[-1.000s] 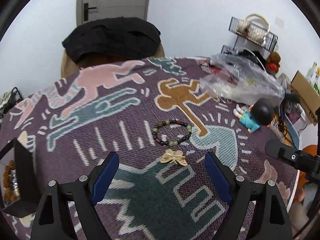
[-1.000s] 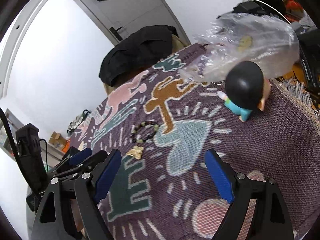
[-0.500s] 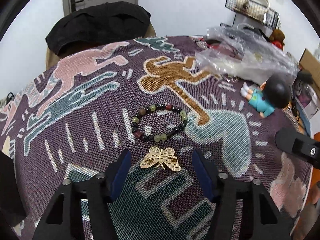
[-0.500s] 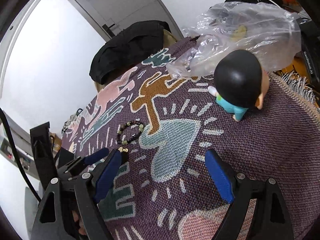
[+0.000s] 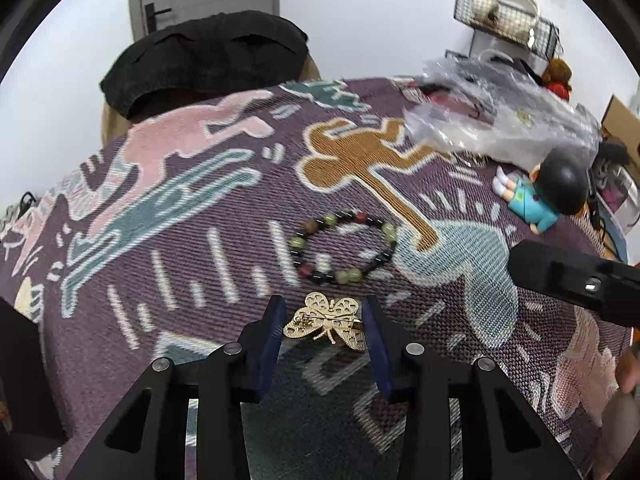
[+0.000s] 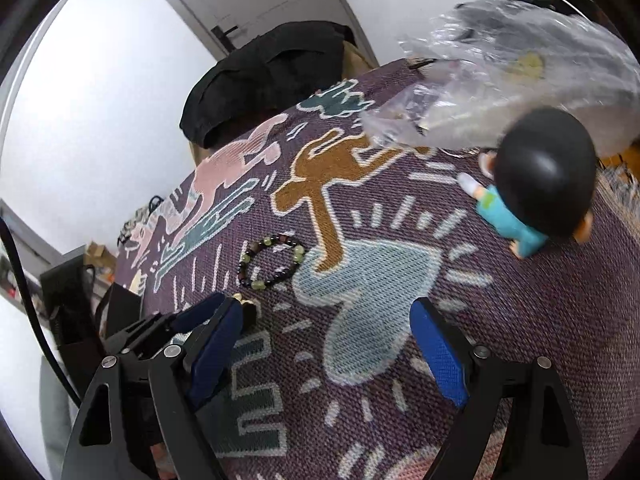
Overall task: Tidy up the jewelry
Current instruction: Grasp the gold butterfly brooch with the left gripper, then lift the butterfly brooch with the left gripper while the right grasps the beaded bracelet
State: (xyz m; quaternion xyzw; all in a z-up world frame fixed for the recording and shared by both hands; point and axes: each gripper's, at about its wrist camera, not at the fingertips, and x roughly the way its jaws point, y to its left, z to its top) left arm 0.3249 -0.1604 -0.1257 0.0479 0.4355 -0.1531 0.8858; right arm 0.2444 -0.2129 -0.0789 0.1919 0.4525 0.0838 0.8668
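A gold butterfly brooch lies flat on the patterned woven cloth. My left gripper straddles it, and its blue pads are closing in on the wing edges, right up against them. Just beyond lies a beaded bracelet of green, dark and red beads. In the right wrist view the bracelet sits ahead and to the left. There the left gripper shows low on the left with a gold sliver of the brooch at its tip. My right gripper hangs open over the cloth, holding nothing.
A big-headed doll figurine lies at the right, with a crumpled clear plastic bag behind it. A black garment drapes a chair at the far edge. A black box stands off the left. One finger of the right gripper reaches in from the right.
My left gripper has come down over the brooch and its jaws have narrowed from wide to just the brooch's width. The right gripper has drifted sideways toward the doll, still wide.
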